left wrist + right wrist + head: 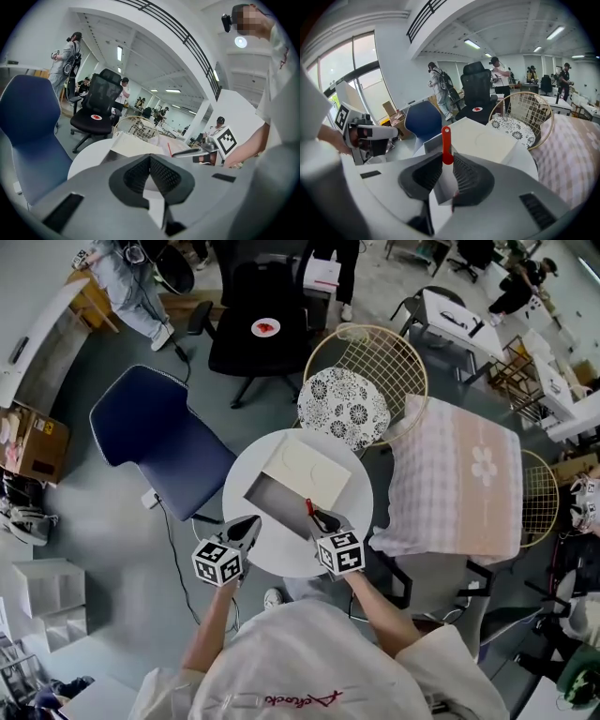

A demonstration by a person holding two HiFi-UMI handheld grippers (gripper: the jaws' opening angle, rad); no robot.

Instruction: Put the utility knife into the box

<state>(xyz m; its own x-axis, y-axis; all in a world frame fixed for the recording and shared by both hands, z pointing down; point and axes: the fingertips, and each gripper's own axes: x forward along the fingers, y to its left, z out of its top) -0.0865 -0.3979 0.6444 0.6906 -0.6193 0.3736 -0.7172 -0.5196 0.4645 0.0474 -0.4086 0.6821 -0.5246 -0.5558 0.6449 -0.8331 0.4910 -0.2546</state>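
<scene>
The person wears a loose white short-sleeved shirt point(309, 662) with red script lettering point(281, 699) across it, and its wide sleeves point(441, 652) end above the elbows. The left tool point(246, 531) and right tool point(323, 519) are pale grey moulded shells with black ribbed pads point(423, 177). Each carries a cube point(217, 562) of black-and-white square markers.

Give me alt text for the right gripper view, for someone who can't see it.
The right gripper has its jaws clamped on a red utility knife that sticks up between them, in front of an open white box on a round white table. The left gripper shows at the left, with a blue chair behind.
</scene>
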